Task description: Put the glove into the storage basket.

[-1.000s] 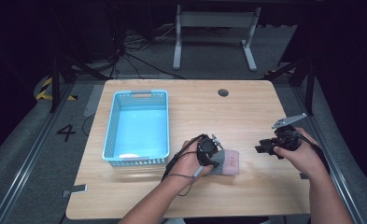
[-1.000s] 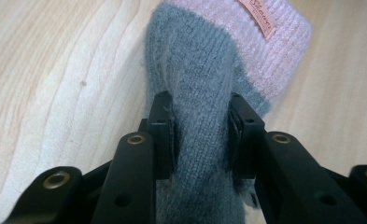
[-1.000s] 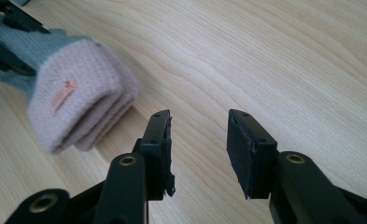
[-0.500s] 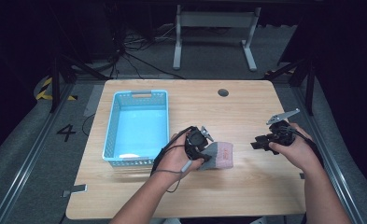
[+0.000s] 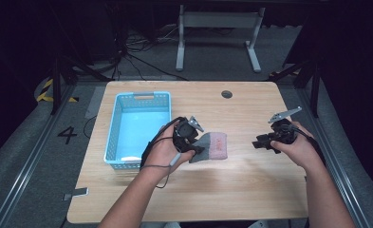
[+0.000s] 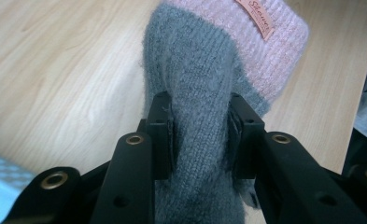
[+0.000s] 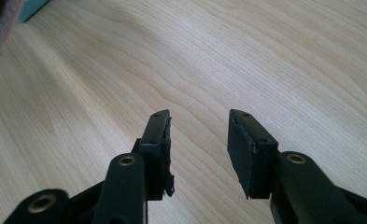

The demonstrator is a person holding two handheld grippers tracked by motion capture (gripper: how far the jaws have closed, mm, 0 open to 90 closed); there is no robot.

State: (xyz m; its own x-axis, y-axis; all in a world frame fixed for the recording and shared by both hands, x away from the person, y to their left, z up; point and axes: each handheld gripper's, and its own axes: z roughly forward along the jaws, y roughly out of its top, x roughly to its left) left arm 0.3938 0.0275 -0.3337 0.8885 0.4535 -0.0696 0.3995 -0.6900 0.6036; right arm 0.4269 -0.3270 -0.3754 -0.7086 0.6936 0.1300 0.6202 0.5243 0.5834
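A grey knitted glove with a pink cuff (image 5: 211, 145) hangs just above the middle of the wooden table (image 5: 231, 190). My left gripper (image 5: 195, 140) is shut on its grey end; in the left gripper view both pads pinch the grey wool (image 6: 200, 135) and the pink cuff with an orange label (image 6: 260, 28) points away. My right gripper (image 5: 260, 143) is held over the right side of the table, apart from the glove. In the right gripper view its jaws (image 7: 197, 140) stand open with only bare wood between them.
A light blue plastic basket (image 5: 117, 128) stands on the left part of the table, close beside my left hand. A round cable hole (image 5: 227, 94) sits near the far edge. A metal stand (image 5: 217, 33) is on the floor behind the table.
My left gripper has risen and moved left toward the basket, carrying the glove with it. My right hand has hardly shifted.
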